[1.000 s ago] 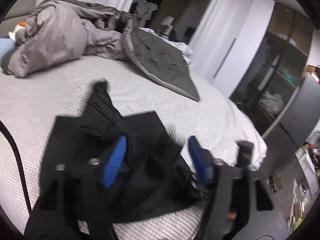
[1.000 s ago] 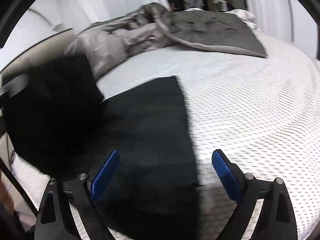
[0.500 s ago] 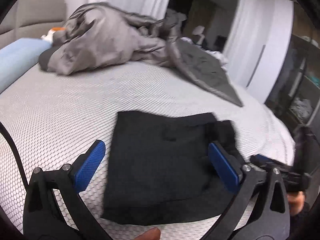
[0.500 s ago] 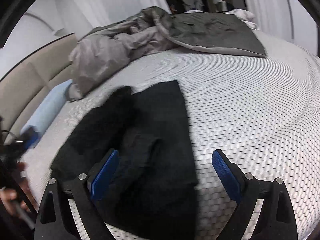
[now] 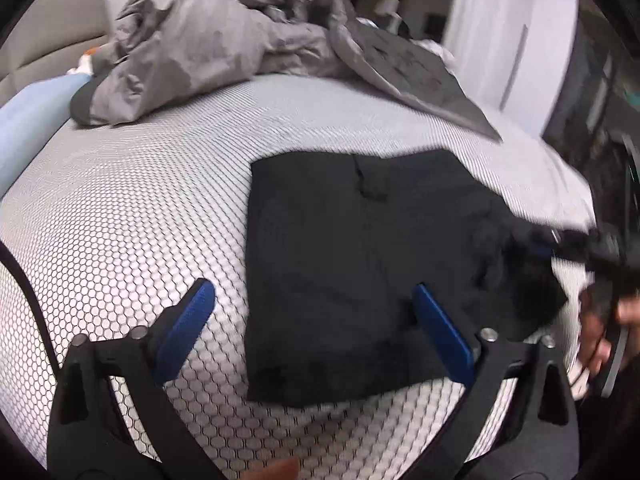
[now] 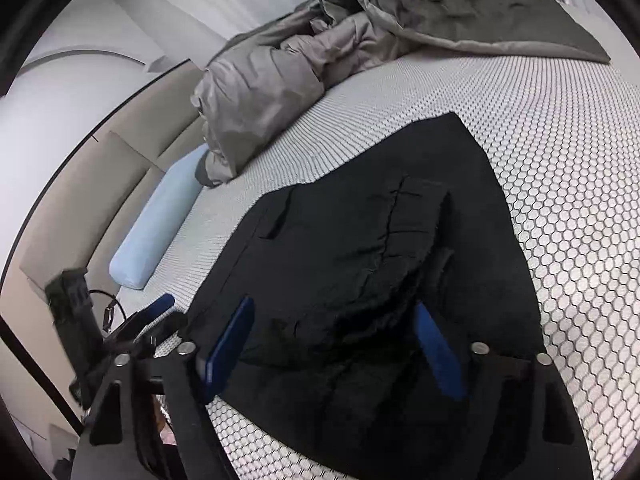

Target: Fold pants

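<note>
Two blue-padded black grippers hover over the folded black fabric pants, which lie flat on the white honeycomb-patterned mattress; the left gripper spreads wide, closing slightly, one pad above bare mattress, gripping nothing; the right gripper is closing, a raised fold of pants between its pads, contact unclear; a crumpled grey duvet lies well apart, beside a pale blue pillow.

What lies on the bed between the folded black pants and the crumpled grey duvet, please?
Nothing: in the left wrist view, only bare honeycomb mattress separates the pants from the duvet.
</note>
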Tool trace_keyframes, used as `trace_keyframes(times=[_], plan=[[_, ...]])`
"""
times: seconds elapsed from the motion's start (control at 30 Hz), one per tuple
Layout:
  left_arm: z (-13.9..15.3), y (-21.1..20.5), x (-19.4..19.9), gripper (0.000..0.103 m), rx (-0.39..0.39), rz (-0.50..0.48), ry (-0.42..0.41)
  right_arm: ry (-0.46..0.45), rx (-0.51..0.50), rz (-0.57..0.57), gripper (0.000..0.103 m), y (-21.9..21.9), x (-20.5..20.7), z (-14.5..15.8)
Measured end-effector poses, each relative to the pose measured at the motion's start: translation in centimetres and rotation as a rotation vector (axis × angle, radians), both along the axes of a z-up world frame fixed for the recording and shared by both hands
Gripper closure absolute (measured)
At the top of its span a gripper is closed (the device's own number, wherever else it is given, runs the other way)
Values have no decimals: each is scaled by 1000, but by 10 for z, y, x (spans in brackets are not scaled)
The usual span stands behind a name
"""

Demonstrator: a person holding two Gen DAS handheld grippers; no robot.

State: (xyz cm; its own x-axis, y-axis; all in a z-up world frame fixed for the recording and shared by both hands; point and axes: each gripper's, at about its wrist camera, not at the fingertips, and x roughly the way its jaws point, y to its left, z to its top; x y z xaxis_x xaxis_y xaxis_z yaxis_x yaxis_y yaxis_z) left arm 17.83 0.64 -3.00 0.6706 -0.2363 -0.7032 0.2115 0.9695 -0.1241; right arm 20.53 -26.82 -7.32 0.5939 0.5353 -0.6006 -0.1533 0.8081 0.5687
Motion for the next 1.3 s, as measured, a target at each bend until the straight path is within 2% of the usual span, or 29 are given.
trace_keyframes(times=[0.07, 0.1, 0.2, 0.4, 0.53, 0.6, 0.7, 0.77, 0.83, 0.87, 1.0, 1.07, 1.13, 1.2, 1.3], plan=[[-8, -5, -5, 6, 46, -36, 10, 14, 2, 7, 44, 2, 4, -3], [-12, -8, -6, 6, 76, -42, 9, 21, -3, 6, 59, 4, 4, -4], [-23, -13, -5, 6, 127, -47, 21, 0, 4, 6, 70, 5, 3, 0], [-23, -14, -5, 6, 126, -65, 29, -137, 77, 29, 75, 7, -23, 44], [-23, -13, -6, 6, 152, -58, 23, -156, 141, 33, 80, 9, -40, 64], [-21, -8, -7, 6, 146, -47, 22, -156, 115, 52, 80, 16, -47, 64], [-16, 4, -17, 6, 106, -48, 23, -95, 53, 85, 80, 21, -58, 42], [-17, 18, -23, 6, 36, -60, 43, -5, -12, 73, 80, 20, -56, 13], [-18, 28, -26, 6, -2, -57, 60, 95, -25, 90, 80, 18, -47, -17], [-18, 33, -27, 6, -21, -51, 65, 107, -33, 100, 80, 19, -45, -22], [-9, 49, -32, 6, -132, -59, 45, 70, -77, 139, 76, 22, -49, -16], [-5, 55, -31, 6, -168, -38, 30, 74, -62, 147, 72, 20, -45, -15], [-5, 60, -26, 6, -195, 13, 35, 57, 1, 143, 61, 8, -47, -8], [-9, 65, -18, 6, -224, 72, 53, 20, 33, 104, 54, -6, -52, -2], [-17, 68, -8, 6, -214, 142, 85, -44, 79, -12, 51, -34, -60, 5]])
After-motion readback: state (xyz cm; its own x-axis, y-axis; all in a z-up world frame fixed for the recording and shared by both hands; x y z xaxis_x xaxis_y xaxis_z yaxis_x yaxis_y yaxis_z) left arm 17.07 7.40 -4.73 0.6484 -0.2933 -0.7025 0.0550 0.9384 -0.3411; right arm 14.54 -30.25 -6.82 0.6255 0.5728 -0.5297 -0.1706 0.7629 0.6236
